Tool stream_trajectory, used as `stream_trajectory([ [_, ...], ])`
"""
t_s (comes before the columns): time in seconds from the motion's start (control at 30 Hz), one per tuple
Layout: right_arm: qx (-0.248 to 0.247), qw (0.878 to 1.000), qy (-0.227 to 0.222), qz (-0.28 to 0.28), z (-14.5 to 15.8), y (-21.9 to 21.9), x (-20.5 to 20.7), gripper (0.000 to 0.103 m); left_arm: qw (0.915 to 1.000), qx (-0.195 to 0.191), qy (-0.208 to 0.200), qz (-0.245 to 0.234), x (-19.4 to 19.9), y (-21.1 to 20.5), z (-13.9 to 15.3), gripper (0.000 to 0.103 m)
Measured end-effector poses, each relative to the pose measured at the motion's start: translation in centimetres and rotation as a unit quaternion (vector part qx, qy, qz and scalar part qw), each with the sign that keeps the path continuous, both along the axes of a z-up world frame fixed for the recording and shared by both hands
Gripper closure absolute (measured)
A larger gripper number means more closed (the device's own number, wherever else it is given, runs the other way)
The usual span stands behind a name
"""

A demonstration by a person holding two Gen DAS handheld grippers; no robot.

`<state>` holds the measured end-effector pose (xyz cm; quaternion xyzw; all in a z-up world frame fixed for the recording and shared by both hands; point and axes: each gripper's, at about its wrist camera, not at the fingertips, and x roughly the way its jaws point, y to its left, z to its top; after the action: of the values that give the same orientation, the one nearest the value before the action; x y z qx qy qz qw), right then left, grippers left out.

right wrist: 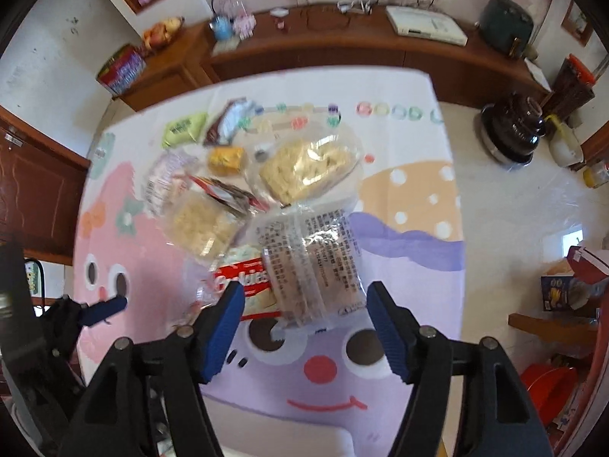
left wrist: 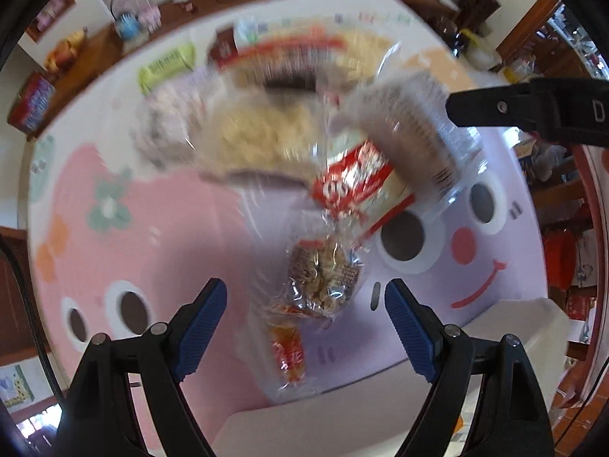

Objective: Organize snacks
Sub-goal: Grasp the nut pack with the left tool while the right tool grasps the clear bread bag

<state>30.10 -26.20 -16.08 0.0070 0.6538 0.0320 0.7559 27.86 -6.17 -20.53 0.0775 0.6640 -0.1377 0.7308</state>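
Snacks lie in a heap on the table (right wrist: 418,205), from its middle up to the far left corner. The table has a cloth with a pink face and a purple face.

Biggest are the two clear packs of yellow crackers, a far one (right wrist: 304,169) and a near one (right wrist: 201,224). Next comes the clear pack with black print (right wrist: 312,262). It lies on top of the red cookie bag (right wrist: 243,285). Then the green packet (right wrist: 184,127) and the brown packet (right wrist: 228,122) by the far left corner, and last the little yellow snack (right wrist: 225,160). So I count seven snacks in the right view. The left view also shows one small clear pack of nuts (left wrist: 323,280) near the front edge.

The right gripper (right wrist: 304,327) points down at the printed pack. Its fingers are apart and touch nothing. The left gripper (left wrist: 306,327) points down over the nut pack. Its fingers are wide apart and hold nothing too.

To do this step well, I think each gripper should go straight down, one finger on each side of its pack. Squeeze softly, so the crackers do not break. Lift only the top pack, not the bag under it.
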Motion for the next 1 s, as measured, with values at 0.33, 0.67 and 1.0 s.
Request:
stream_trajectory([
  [0.33,-0.021,0.999,0.046,0.006,-6.0,0.2,1.4,0.026,0.9988,-0.014,0.037,0.029,0.3,0.4,-4.1,0.036],
  [0.67,-0.039,0.998,0.052,-0.003,-8.1,0.3,2.4,0.022,0.9989,-0.014,0.013,0.043,-0.1,0.8,-3.2,0.06],
  [1.0,-0.045,0.999,0.022,0.003,-6.0,1.2,0.3,0.042,0.9958,-0.024,-0.026,0.085,-1.2,3.6,-0.1,0.061],
])
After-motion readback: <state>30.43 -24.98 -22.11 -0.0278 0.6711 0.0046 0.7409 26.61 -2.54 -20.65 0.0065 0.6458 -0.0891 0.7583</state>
